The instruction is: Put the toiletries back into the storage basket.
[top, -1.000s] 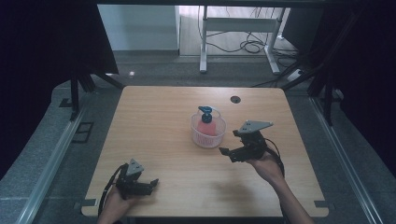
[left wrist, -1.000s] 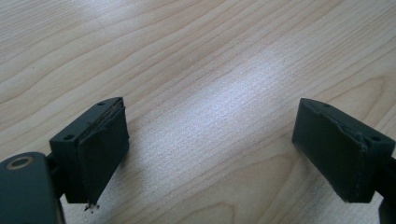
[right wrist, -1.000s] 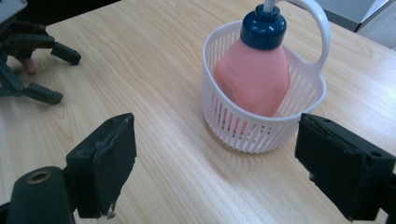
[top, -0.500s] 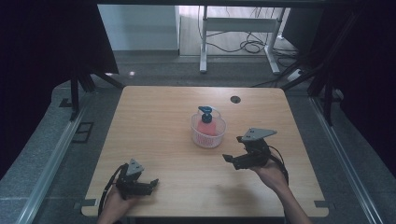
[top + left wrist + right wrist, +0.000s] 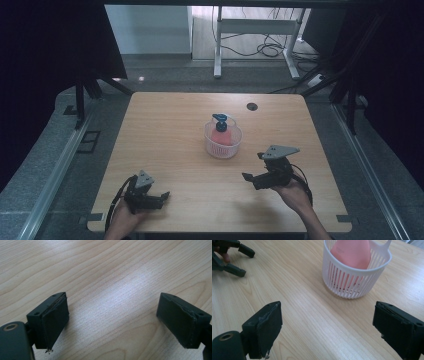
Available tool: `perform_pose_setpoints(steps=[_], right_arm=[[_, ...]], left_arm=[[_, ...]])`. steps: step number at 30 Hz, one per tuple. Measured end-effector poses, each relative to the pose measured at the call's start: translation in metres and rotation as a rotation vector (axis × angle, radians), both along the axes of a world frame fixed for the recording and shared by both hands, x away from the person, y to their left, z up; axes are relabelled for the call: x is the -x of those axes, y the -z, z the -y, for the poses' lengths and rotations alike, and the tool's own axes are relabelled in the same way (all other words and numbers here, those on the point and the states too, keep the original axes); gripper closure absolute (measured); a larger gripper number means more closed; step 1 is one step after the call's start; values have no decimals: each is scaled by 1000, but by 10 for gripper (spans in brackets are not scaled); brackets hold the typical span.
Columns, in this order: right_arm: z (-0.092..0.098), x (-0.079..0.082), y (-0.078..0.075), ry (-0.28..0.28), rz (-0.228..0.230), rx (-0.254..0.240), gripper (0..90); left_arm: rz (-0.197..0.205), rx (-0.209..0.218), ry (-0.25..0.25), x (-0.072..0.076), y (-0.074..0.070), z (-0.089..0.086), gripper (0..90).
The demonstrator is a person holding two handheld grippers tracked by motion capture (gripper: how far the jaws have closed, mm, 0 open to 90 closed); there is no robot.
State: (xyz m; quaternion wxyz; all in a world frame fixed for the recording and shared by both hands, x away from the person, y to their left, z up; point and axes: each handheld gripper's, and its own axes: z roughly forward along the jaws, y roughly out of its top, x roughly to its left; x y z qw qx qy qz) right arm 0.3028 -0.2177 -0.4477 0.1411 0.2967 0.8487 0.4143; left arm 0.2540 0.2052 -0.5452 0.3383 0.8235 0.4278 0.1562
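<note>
basket [image 5: 223, 142]: mid-table, pink bottle [image 5: 220, 134] inside | right claw [image 5: 251, 172]: open, apart | left claw [image 5: 161, 198]: near edge

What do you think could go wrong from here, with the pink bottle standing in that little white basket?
The white basket looks light and the pink bottle rises above its rim, so a nudge might tip both. The right gripper, its jaws just opening with nothing between them, is close beside it; a careless swing could knock it.

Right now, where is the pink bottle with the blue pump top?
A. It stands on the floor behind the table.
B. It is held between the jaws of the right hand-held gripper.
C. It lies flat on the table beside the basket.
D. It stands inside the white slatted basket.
D: the pink bottle stands inside the white slatted basket, whose wall rings it, and the right hand-held gripper is open and empty.
</note>
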Motion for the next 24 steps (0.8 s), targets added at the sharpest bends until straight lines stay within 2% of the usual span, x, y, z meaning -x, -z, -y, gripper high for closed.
perform_pose_setpoints(steps=[18, 24], right_arm=[[15, 17, 15, 22, 8, 26, 76], [23, 24, 23, 35, -4, 22, 73]], left_arm=[[-3, -1, -1, 0, 0, 0, 105], [-3, 1, -3, 0, 0, 0, 105]])
